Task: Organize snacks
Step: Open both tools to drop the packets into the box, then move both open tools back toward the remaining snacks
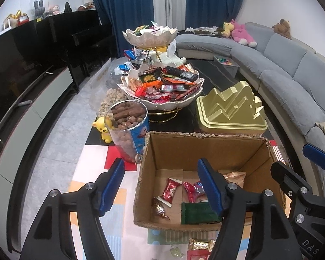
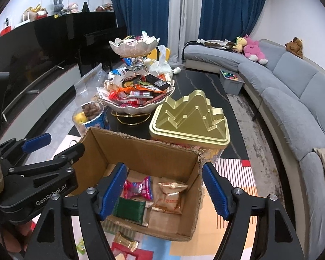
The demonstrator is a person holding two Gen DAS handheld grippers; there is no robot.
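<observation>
An open cardboard box (image 1: 205, 149) (image 2: 140, 151) stands on a colourful mat. In it lie red wrappers (image 1: 171, 191), a pink-red packet (image 2: 138, 187), a green packet (image 1: 198, 213) (image 2: 130, 209), a foil candy (image 1: 160, 210) and gold-brown packets (image 2: 171, 195). My left gripper (image 1: 160, 164) (image 2: 58, 145) hangs open over the box's left side, nothing between its blue pads. My right gripper (image 2: 164, 166) (image 1: 301, 162) is open above the box's right side, also holding nothing.
Behind the box stand a two-tier bowl stand heaped with snacks (image 1: 160, 86), a gold ridged tin (image 1: 229, 110), a clear tub of chocolates (image 1: 127, 130) and a yellow bear toy (image 1: 103, 127). Loose candies (image 1: 200, 243) lie in front of the box. A grey sofa (image 2: 292, 99) curves along the right.
</observation>
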